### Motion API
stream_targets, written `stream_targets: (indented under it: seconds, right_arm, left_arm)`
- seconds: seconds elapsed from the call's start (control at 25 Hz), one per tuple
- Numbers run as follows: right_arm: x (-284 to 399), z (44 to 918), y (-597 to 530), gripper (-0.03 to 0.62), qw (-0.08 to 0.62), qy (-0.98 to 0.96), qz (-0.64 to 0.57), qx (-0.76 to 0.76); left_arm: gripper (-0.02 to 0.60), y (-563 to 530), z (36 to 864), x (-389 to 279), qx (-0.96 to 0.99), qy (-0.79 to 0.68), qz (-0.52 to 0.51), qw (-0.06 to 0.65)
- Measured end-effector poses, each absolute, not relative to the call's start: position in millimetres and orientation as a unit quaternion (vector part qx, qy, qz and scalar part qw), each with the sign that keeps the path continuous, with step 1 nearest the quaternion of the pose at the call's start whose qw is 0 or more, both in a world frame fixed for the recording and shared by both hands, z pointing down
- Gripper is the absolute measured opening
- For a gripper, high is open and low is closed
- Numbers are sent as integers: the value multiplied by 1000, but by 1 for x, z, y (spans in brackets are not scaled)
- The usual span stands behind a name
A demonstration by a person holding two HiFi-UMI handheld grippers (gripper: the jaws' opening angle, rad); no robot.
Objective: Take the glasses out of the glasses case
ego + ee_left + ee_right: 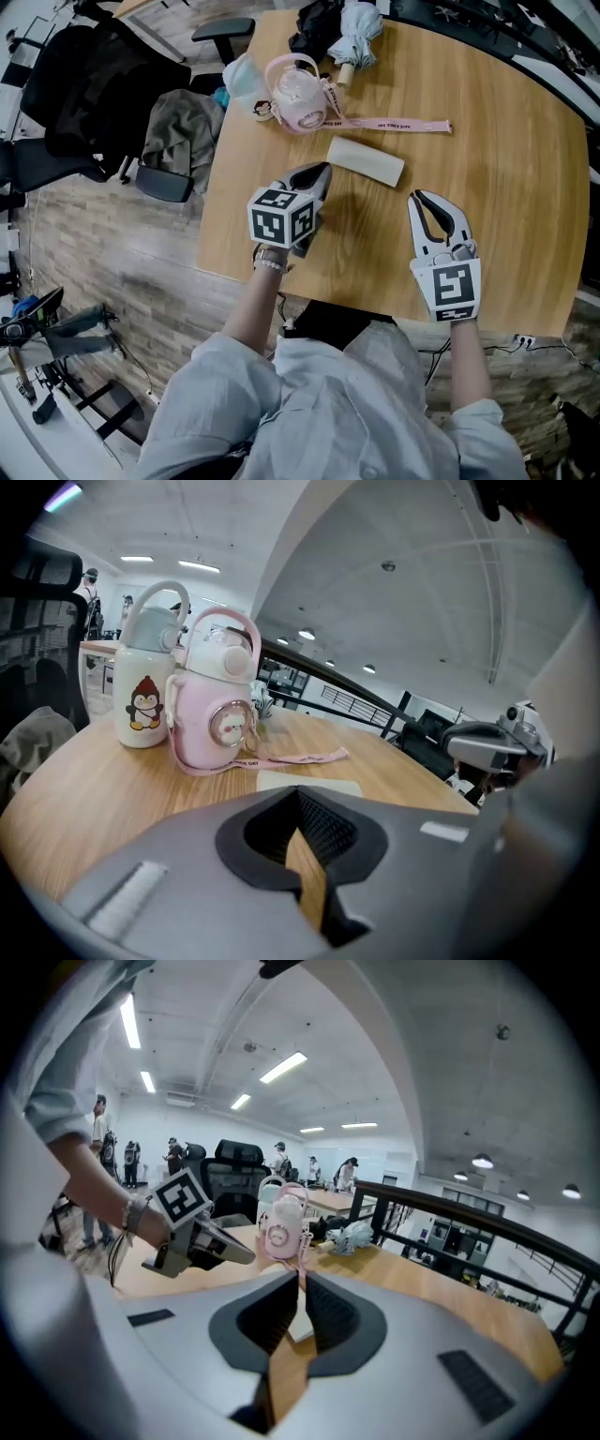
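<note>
**A:** Where is the glasses case (366, 161)?

**B:** It lies flat and closed on the counter (506, 187), just in front of the pink bottle (300, 94). No glasses are visible, so they are probably inside.

**A:** And the grippers?

**B:** The left gripper (322, 172) points at the left end of the case, near it but not touching. The right gripper (419, 197) is lower on the right side, further from the case. Both have the jaws pressed together, with nothing between them.

**A:** Why are they held like this?

**B:** I think they are set on two sides of the case so that one can steady it while the other lifts the lid. For this, the jaws must first spread.

**A:** How many things are there?

**B:** One case and two grippers. There are two bottles, the pink one and a white bottle (246, 82) with a penguin. There is also one folded umbrella (361, 33) and one pink strap (398, 125), which seems to belong to the pink bottle. These stand toward the far edge, away from the work.
</note>
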State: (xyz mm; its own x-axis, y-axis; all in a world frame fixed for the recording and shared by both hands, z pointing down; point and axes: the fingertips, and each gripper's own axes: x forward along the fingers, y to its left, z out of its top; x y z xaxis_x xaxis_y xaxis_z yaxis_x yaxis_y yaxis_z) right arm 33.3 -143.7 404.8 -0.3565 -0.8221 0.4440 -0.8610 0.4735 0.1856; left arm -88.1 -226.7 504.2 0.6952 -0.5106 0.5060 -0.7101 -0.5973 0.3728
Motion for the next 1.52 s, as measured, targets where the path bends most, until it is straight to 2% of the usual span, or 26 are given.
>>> stream_targets:
  seconds: [0.16,0.28,0.48,0.6,1.08,1.52]
  right_arm:
    - [31,426,-157,6,294,-827,12,479]
    - [26,444,-167,86,331,-830,2,448]
    - [19,484,-179,163,407,-822,-19,398]
    - [14,505,-184,186,448,-814,-43,367]
    - [11,547,-197,195,527,-794,-102,285]
    - [16,547,-201,186,517,-820,-105,220]
  left_arm:
    - [4,-230,518,-86,870,-351,194,288]
    - [3,-232,526,-86,865,-354,201,294]
    - [5,-233,536,-87,856,-363,209,303]
    - [3,-235,539,-88,853,-367,211,306]
    - [3,-234,546,-85,844,-374,217,318]
    - [3,-238,550,-84,839,-382,219,319]
